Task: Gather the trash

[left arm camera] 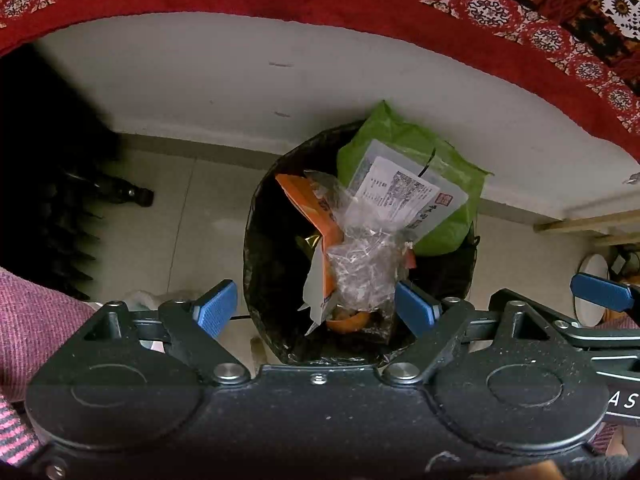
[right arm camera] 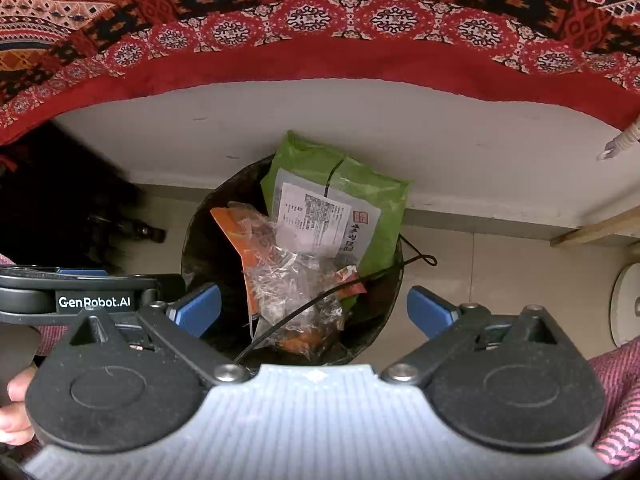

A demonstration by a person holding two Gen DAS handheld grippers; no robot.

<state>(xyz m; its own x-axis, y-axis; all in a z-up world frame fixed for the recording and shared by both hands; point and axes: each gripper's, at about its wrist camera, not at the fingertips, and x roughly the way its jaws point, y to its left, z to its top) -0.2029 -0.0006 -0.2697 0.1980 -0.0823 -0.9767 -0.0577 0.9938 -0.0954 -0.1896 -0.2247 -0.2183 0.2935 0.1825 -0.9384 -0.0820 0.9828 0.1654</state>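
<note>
- My left claw [left arm camera: 316, 310] is wide open, low in the middle of its frame, and pointing down over the bin [left arm camera: 260, 248]. Between its blue pads [left arm camera: 216, 308] I see only the rubbish far below; nothing is gripped.
- My right claw [right arm camera: 314, 310] is also wide open, in the same low middle place of its own frame, and holds nothing.
- The bin, with a black liner, stands on the pale tiled floor [left arm camera: 168, 216] in the centre of both views, close to the white wall [left arm camera: 240, 80].
- The trash is inside the bin: a green bag [left arm camera: 452, 168] with a white printed label [left arm camera: 400, 192] sticks out at the upper right, an orange packet [left arm camera: 308, 204] leans at the left, and a crumpled clear wrapper [left arm camera: 360, 256] lies in the middle on top.
- In the right view a thin black cord [right arm camera: 304, 308] crosses over the trash.
- A red patterned cloth [right arm camera: 320, 20] fills the top of both frames.
- A pink sleeve [right arm camera: 616, 392] shows at the lower right of the right view.
</note>
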